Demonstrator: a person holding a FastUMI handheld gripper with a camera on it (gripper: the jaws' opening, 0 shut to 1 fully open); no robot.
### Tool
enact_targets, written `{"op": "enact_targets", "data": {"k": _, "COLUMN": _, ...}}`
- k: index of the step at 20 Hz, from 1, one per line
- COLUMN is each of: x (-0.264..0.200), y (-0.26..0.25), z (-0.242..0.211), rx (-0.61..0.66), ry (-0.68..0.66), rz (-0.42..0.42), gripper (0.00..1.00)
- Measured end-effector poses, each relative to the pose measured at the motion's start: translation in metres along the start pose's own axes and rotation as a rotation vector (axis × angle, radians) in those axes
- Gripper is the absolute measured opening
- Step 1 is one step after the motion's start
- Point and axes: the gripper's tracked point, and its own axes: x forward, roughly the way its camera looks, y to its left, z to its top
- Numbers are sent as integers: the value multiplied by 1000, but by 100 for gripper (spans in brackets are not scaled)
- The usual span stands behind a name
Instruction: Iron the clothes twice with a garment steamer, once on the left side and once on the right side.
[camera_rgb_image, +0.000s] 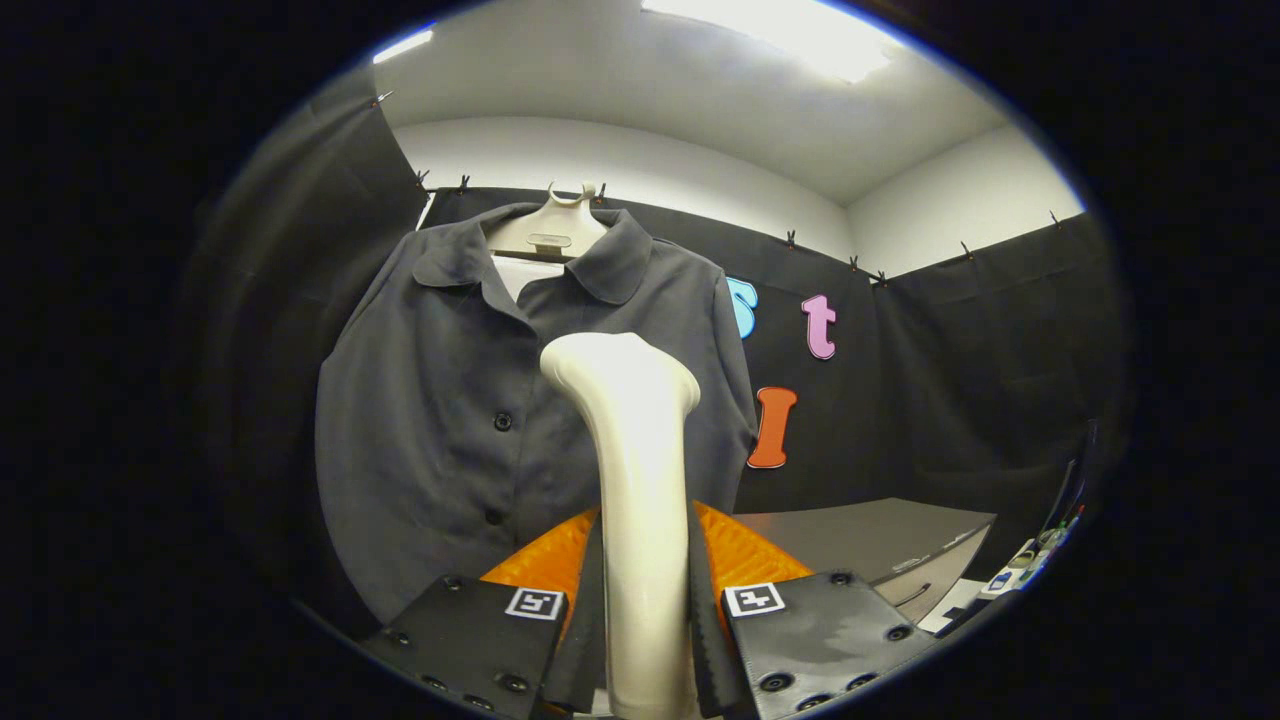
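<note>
A dark grey buttoned shirt (450, 420) hangs on a pale hanger (550, 232) against the booth wall, its collar open and its front facing me. A cream garment steamer (630, 470) stands upright between my fingers, its head bent toward the shirt at about chest height, over the right half of the shirt front. My gripper (640, 610) is shut on the steamer's handle, both fingers pressing its sides. Whether the steamer head touches the cloth cannot be told.
A grey cabinet (870, 545) with a drawer handle stands low to the right of the shirt. Small items and cables (1040, 550) lie beyond its right end. Black cloth walls close in on the left, behind the shirt and on the right.
</note>
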Motion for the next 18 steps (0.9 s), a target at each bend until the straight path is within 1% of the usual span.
{"op": "enact_targets", "data": {"k": 8, "x": 6, "y": 4, "z": -27, "rx": 8, "ry": 37, "rz": 21, "gripper": 45}}
{"op": "enact_targets", "data": {"k": 18, "x": -11, "y": 6, "z": -60, "rx": 12, "ry": 93, "rz": 16, "gripper": 45}}
